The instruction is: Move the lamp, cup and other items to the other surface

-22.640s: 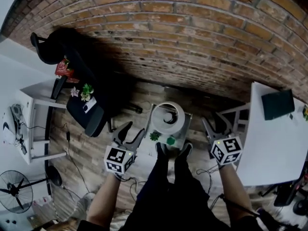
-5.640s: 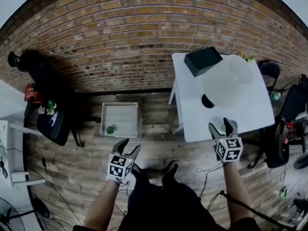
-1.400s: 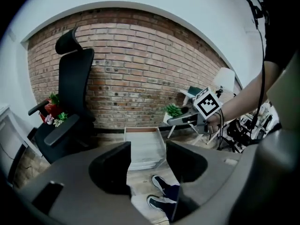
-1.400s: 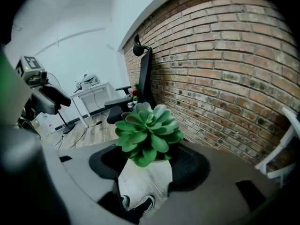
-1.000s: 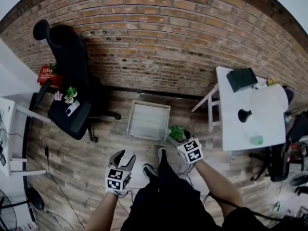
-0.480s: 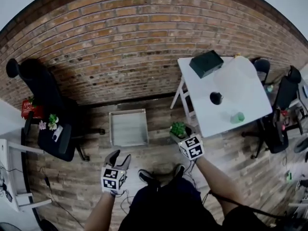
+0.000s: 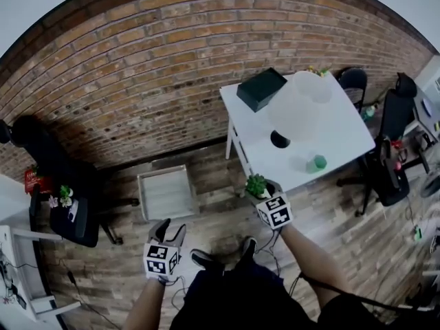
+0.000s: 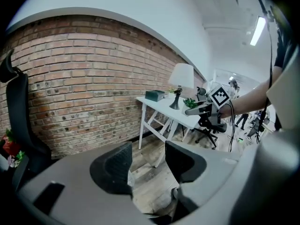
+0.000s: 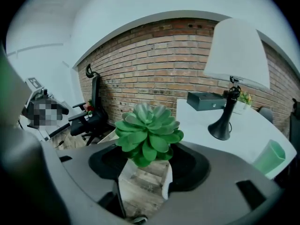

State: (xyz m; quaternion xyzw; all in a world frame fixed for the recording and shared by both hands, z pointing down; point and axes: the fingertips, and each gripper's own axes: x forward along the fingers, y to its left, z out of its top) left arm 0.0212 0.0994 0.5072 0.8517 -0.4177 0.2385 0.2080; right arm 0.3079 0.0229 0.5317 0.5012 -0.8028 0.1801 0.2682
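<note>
My right gripper [image 7: 263,190] is shut on the white pot [image 9: 145,184] of a small green succulent [image 7: 256,183] and holds it over the floor, just short of the white table's [image 7: 337,133] near edge. In the right gripper view the succulent [image 9: 147,132] rises between the jaws. On the table stand a white-shaded lamp [image 7: 295,108], a green cup [image 7: 319,161] and a dark box [image 7: 261,88]. My left gripper [image 7: 167,231] hangs low at the left, open, with nothing between its jaws [image 8: 147,161]. The low white stand [image 7: 163,192] on the floor is bare.
A brick wall [image 7: 172,67] runs behind the table. A black office chair [image 7: 69,205] carrying small items stands far left, and two more chairs [image 7: 385,177] crowd the table's right side. Wooden floor [image 7: 213,177] lies between the low stand and the table; my feet [image 7: 220,253] are below.
The view has swung from the low stand toward the white table. My right gripper has carried the succulent nearer the table's edge. The left gripper stays open and low.
</note>
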